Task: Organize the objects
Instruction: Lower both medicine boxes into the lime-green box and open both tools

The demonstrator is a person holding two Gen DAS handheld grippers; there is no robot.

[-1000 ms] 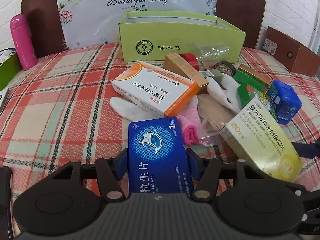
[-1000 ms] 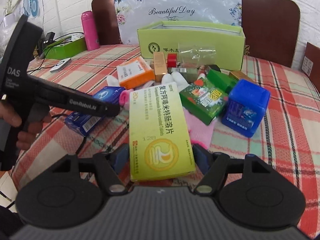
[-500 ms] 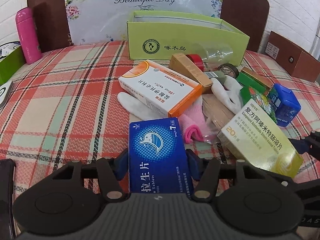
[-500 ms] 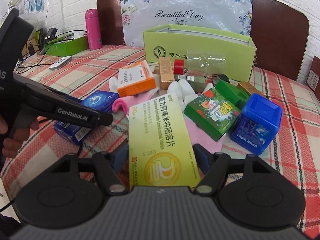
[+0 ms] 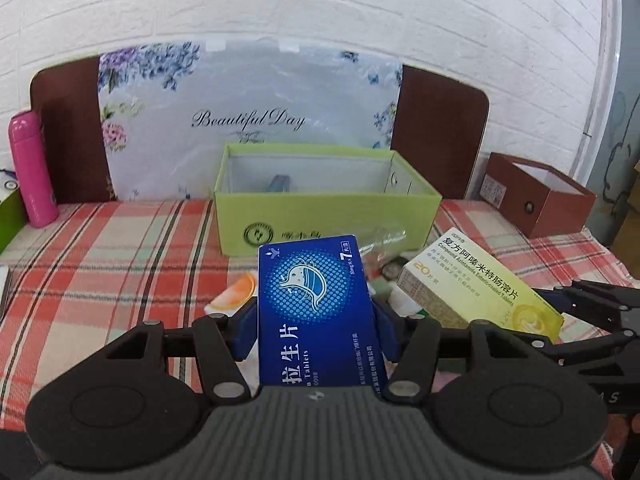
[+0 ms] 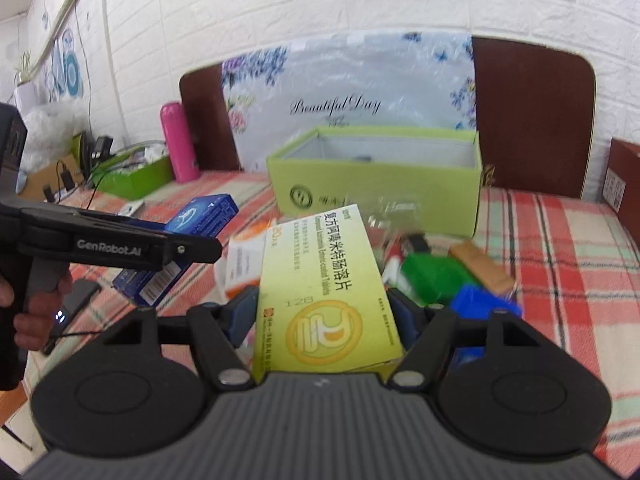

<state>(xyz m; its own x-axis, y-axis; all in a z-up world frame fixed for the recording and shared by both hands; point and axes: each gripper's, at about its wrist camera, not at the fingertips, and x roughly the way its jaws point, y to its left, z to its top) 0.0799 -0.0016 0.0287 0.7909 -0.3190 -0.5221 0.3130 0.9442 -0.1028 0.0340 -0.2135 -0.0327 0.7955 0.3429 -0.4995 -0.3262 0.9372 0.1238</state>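
My left gripper is shut on a blue tablet box and holds it raised above the table, in front of the open green box. My right gripper is shut on a yellow-green medicine box, also raised; that box shows at the right of the left wrist view. The blue box and the left gripper show at the left of the right wrist view. The green box stands behind, with a small item inside.
An orange-and-white box, a dark green box, a blue container and a tan box lie on the plaid cloth. A pink bottle stands far left, a brown box far right.
Both grippers have lifted their boxes off the table and tilted up toward the green box. The pile has dropped low in both views.
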